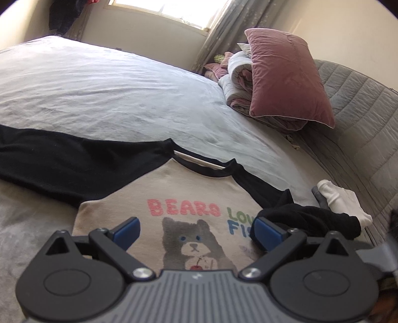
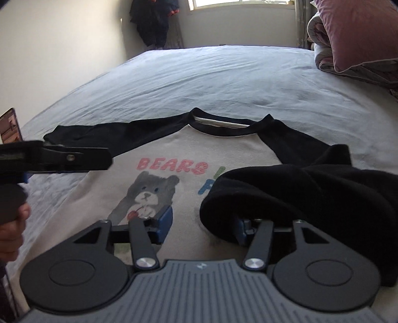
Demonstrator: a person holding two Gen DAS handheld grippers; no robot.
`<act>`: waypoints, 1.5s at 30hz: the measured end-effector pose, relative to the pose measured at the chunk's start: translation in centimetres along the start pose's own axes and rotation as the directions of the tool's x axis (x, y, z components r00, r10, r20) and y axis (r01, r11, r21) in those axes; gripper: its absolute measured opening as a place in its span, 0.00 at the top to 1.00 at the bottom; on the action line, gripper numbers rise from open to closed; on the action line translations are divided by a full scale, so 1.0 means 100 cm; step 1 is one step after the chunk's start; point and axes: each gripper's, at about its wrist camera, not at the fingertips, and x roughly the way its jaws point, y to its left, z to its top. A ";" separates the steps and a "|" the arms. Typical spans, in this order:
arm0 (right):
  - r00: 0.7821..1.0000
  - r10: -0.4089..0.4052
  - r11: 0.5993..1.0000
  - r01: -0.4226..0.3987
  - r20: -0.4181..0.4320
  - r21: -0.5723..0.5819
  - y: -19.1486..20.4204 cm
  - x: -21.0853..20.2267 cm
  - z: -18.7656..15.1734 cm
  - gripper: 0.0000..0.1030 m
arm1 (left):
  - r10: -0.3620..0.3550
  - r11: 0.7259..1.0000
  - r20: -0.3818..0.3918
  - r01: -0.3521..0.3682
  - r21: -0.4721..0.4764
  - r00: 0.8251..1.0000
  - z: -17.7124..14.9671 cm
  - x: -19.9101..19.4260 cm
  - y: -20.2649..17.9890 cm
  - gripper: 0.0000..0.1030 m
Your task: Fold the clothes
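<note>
A beige raglan shirt (image 1: pixel 199 188) (image 2: pixel 219 151) with black sleeves and a bear print lies face up on the bed. Its left sleeve (image 1: pixel 57 159) (image 2: pixel 104 134) is spread out flat. Its right sleeve (image 1: pixel 306 218) (image 2: pixel 311 193) is folded in over the chest and drapes over my right gripper's right finger. My left gripper (image 1: pixel 196 231) is open above the print, holding nothing. My right gripper (image 2: pixel 201 223) is open with the sleeve cloth lying on it, not pinched. The left gripper also shows side-on in the right wrist view (image 2: pixel 74 159).
The bed has a pale blue sheet (image 1: pixel 112 94) (image 2: pixel 223 79). A pink pillow (image 1: pixel 288 77) and folded quilt (image 1: pixel 236 82) sit at the head, by a grey quilted headboard (image 1: pixel 360 119). A white gloved hand (image 1: pixel 340 201) is at the shirt's right. Dark clothes hang by the window (image 2: pixel 154 20).
</note>
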 end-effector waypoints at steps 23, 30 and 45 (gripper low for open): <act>0.953 -0.288 0.808 0.190 0.093 0.557 -0.221 -0.099 -0.064 0.45 | -0.230 0.707 -0.122 0.252 0.661 0.966 -0.019 0.112 -0.192 0.15; 0.939 -0.254 0.764 0.049 0.230 0.643 -0.248 -0.073 -0.078 0.49 | -0.214 0.671 -0.183 0.281 0.687 0.960 -0.029 0.143 -0.215 0.16; 0.901 -0.113 0.621 -0.265 0.419 0.738 -0.241 -0.143 -0.005 0.84 | -0.193 0.637 -0.115 0.214 0.741 0.974 -0.032 0.139 -0.227 0.15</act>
